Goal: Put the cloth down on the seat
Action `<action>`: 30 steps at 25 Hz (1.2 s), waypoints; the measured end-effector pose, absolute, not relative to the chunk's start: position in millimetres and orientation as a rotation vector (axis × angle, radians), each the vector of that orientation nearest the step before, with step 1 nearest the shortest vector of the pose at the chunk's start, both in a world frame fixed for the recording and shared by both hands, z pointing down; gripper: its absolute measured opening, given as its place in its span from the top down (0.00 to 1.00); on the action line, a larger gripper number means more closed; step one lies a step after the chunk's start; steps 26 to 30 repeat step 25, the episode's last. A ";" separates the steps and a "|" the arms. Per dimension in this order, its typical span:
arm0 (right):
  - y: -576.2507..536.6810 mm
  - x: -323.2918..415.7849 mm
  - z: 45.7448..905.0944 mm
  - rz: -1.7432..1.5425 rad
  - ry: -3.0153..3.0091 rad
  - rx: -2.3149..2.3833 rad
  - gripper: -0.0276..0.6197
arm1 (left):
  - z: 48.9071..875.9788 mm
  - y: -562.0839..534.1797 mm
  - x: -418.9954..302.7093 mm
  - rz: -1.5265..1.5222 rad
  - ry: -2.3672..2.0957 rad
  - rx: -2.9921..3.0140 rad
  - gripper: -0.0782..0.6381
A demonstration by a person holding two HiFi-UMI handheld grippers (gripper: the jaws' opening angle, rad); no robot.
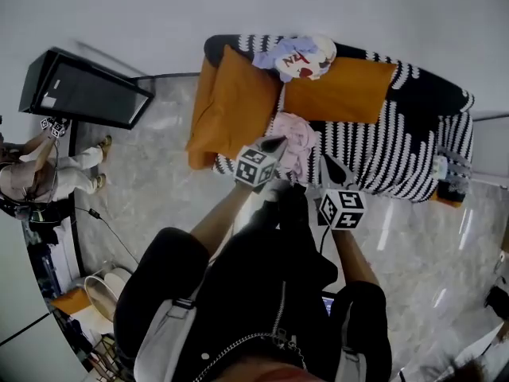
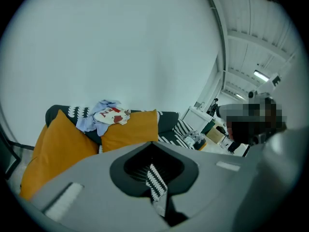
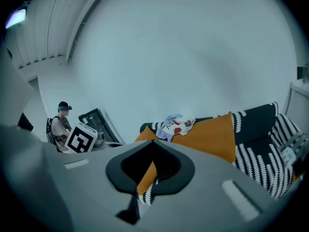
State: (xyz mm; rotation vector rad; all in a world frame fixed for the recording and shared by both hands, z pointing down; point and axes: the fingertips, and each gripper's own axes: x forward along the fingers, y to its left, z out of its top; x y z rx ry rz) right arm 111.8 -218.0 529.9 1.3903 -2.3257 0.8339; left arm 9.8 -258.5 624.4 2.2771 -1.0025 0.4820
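We find the head view steeply above the sofa (image 1: 390, 161), close. Both gripper views face its front, lower; all three share the orange cushions (image 1: 338, 90) and clothes heap (image 1: 297, 56).

The left gripper (image 1: 276, 142) covers part of the pink cloth (image 1: 301, 136)

A striped black-and-white sofa (image 1: 382, 153) with orange cushions (image 1: 235, 106) is standing against a plain white wall (image 1: 238, 6), while a glossy marbled floor (image 1: 429, 237) is reflecting light.
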 end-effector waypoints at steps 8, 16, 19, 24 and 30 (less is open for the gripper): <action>-199.9 100.9 492.5 0.708 -2.383 1.403 0.95 | 565.3 -235.9 6.6 0.426 -1.020 2.354 0.88; -180.1 89.8 480.6 0.653 -2.401 1.410 0.95 | 545.2 -210.3 3.0 0.390 -1.010 2.384 0.88; -167.1 83.7 479.5 0.657 -2.398 1.419 0.95 | 547.2 -195.2 -2.9 0.389 -1.000 2.371 0.88; -147.4 72.3 476.7 0.680 -2.393 1.447 0.95 | 551.2 -172.4 -15.0 0.421 -0.971 2.377 0.88; -144.3 70.2 476.3 0.682 -2.393 1.454 0.95 | 551.9 -169.2 -17.6 0.426 -0.966 2.379 0.88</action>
